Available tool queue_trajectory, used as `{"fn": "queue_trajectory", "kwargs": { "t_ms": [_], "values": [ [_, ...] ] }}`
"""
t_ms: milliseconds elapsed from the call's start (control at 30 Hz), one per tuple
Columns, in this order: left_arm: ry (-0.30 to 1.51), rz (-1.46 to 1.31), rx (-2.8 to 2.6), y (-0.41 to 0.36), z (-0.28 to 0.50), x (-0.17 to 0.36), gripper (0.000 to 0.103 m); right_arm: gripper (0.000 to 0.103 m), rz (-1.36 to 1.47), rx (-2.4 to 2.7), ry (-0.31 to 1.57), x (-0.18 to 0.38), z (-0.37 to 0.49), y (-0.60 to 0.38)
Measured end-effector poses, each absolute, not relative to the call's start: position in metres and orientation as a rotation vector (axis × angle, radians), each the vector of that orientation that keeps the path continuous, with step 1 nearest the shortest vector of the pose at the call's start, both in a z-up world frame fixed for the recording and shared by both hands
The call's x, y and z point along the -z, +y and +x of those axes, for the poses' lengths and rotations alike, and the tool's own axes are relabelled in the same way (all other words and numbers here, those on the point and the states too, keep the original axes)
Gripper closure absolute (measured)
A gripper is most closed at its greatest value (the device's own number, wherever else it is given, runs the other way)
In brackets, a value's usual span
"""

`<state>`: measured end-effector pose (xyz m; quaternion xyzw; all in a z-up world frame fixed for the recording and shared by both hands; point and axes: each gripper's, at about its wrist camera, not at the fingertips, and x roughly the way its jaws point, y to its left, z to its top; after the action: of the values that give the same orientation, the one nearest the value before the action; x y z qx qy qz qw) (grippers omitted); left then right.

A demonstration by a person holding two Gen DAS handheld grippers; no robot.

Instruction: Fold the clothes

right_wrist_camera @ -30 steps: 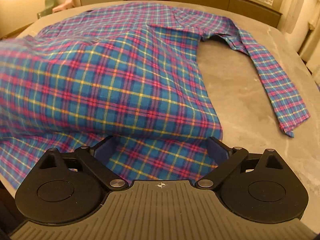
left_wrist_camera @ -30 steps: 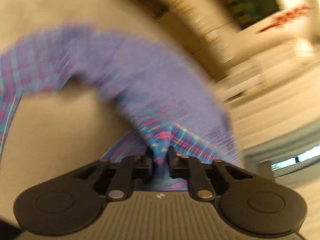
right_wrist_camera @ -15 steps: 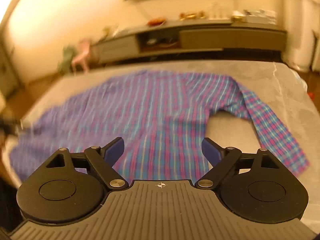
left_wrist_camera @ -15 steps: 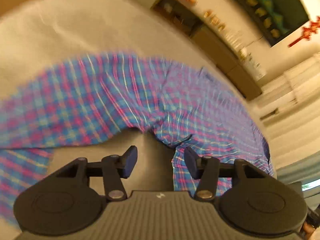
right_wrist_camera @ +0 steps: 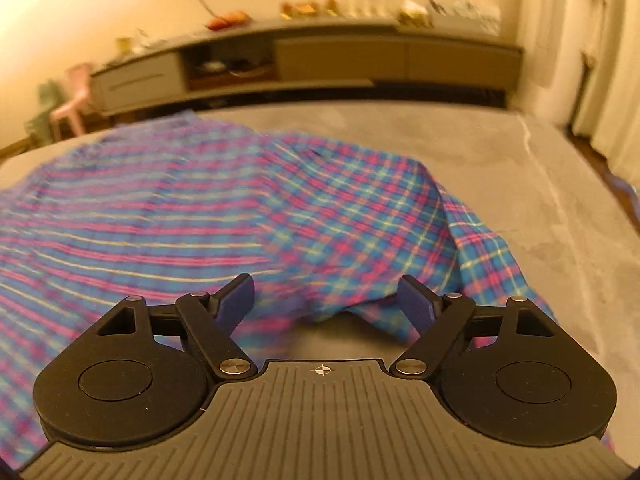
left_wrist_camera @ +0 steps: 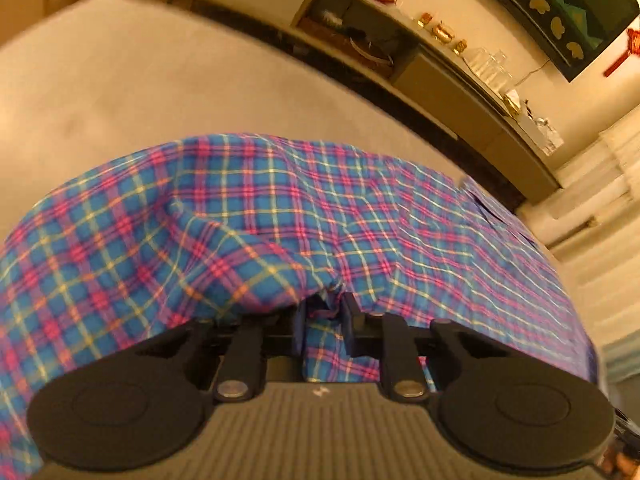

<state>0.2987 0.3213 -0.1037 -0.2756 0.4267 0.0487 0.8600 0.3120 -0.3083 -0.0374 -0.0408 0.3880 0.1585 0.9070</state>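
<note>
Change: half a second ago the left gripper's jaws stood apart with nothing between them; now they have closed on cloth, and the shirt lies bunched closer to both cameras.
Left gripper (left_wrist_camera: 323, 312): black two-finger tool, jaws nearly together, pinching a small fold of the blue, pink and yellow plaid cotton shirt (left_wrist_camera: 280, 216).
Cloth at the left jaws: the pinched fold sits right between the fingertips; a puffed ridge of the shirt rises just beyond and to the left of them, and more plaid hangs below the fingers toward the gripper body.
Shirt, left view: spread across the grey, matte table top (left_wrist_camera: 140, 80), reaching from the left edge of the picture to the right edge.
Background, left view: a long low beige sideboard (left_wrist_camera: 440, 80) with small items on top runs behind the table.
Right gripper (right_wrist_camera: 327, 300): black tool with blue finger pads (right_wrist_camera: 236, 300), jaws wide apart, holding nothing.
Cloth at the right jaws: a rumpled hump of the shirt (right_wrist_camera: 352, 216) lies just ahead of the gap, its near edge between the two fingers; whether it touches them cannot be told. Bare table shows directly under the gap.
Shirt, right view: blurred on the left, sharper on the right, where a narrower strip trails down past the right finger.
Table, right view (right_wrist_camera: 540, 184): bare grey surface to the right of the shirt.
</note>
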Motion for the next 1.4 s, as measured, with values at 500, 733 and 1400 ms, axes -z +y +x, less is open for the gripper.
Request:
{"fn": "queue_trajectory", "kwargs": {
  "t_ms": [500, 733, 1400],
  "values": [
    [0.904, -0.481, -0.046, 0.295, 0.229, 0.096, 0.055, 0.024, 0.003, -0.293, 0.712, 0.006, 0.316, -0.297],
    [0.935, -0.494, 0.230, 0.268, 0.141, 0.106, 0.053, 0.020, -0.014, -0.566, 0.724, -0.028, 0.208, -0.266],
    [0.463, -0.999, 0.490, 0.279, 0.027, 0.051, 0.100, 0.018, -0.316, -0.595, 0.733, 0.003, 0.105, -0.207]
  ]
}}
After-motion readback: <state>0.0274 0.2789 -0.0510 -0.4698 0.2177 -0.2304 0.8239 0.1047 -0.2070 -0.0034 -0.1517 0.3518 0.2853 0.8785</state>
